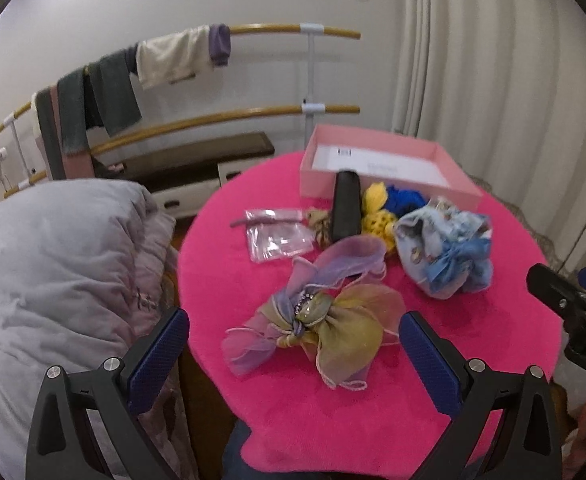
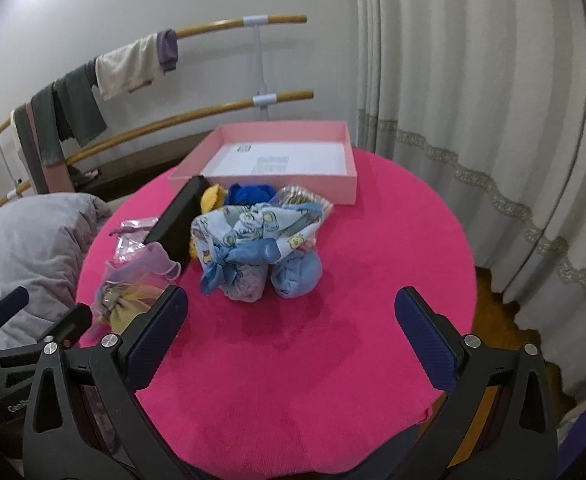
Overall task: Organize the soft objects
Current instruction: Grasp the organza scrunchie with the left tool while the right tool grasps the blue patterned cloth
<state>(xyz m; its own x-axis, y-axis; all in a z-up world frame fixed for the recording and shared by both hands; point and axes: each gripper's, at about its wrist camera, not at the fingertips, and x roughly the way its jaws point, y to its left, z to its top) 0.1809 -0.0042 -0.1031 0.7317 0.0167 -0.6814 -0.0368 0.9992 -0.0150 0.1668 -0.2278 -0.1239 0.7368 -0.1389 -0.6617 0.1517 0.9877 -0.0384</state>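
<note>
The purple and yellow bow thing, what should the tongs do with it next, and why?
Probably lower the left tongs onto the gauzy bow and close. They are open with the bow lying loose between them, and the pink box behind looks empty, ready for it.

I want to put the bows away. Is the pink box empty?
Nearly empty: the pink box is open and holds only a white printed sheet.

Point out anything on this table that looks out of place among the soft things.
The black case stands out: a hard, rigid item leaning tilted amid the fabric pile, against the front of the pink box. A clear plastic bag also lies flat beside the pastel organza bow. The box holds no fabric.
</note>
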